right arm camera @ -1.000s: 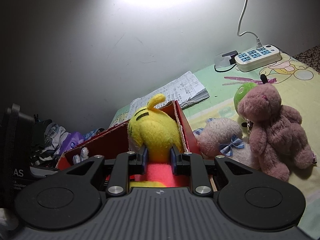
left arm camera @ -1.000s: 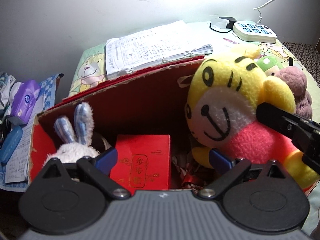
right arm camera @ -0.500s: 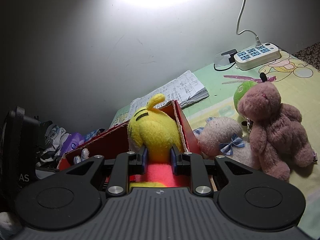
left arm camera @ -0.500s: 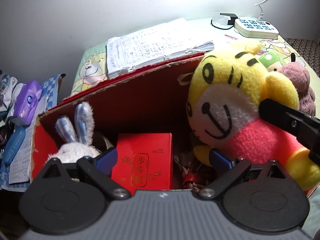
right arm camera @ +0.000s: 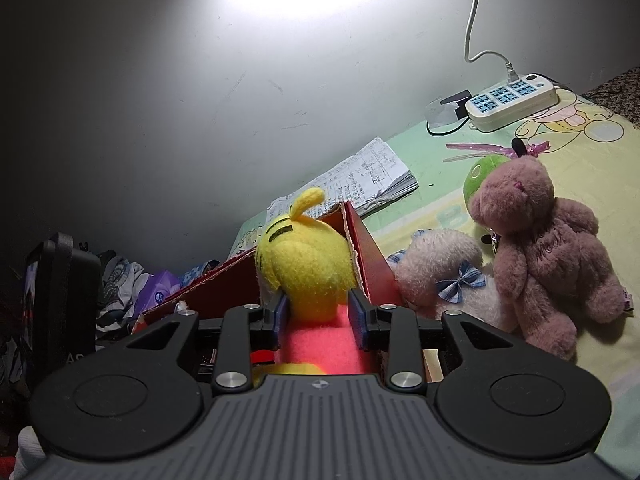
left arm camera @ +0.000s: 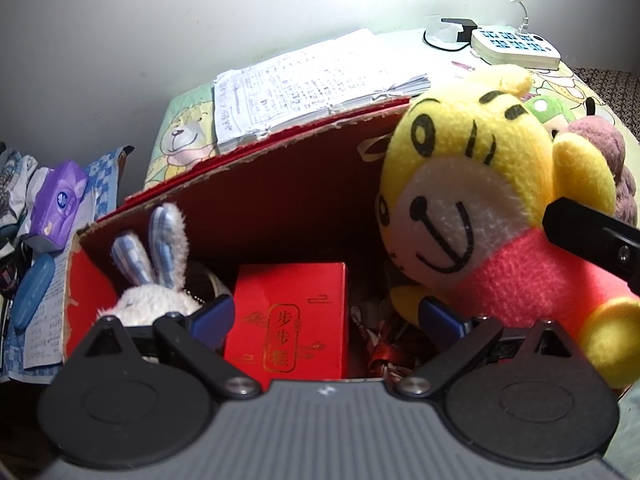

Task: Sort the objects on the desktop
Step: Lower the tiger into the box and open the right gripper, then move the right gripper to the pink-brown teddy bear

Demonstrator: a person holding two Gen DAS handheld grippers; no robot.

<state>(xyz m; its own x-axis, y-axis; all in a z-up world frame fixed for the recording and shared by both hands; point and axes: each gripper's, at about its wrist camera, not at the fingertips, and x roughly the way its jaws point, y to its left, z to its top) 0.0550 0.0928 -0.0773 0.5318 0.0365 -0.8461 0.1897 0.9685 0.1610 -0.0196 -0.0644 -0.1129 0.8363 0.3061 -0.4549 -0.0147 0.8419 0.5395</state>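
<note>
My right gripper [right arm camera: 318, 314] is shut on a yellow tiger plush [right arm camera: 306, 270] in a pink shirt and holds it over the right end of a red cardboard box [right arm camera: 368, 260]. In the left wrist view the tiger plush [left arm camera: 476, 200] faces me at the box's [left arm camera: 280, 200] right side, with the right gripper's black finger [left arm camera: 592, 236] against it. My left gripper [left arm camera: 326, 316] is open and empty at the box's near edge. Inside the box lie a red gift box [left arm camera: 292, 320] and a white bunny plush [left arm camera: 152, 292].
A pink bear [right arm camera: 548, 248], a pale plush with a blue bow [right arm camera: 444, 276] and a green toy [right arm camera: 480, 172] sit right of the box. A paper stack [left arm camera: 312, 88] lies behind it, a power strip [left arm camera: 516, 46] beyond. Tissue pack [left arm camera: 60, 204] and blue case [left arm camera: 32, 296] lie left.
The tiger plush in my right gripper has sunk a little lower and nearer into the box's right end. My left gripper has stayed open in place.
</note>
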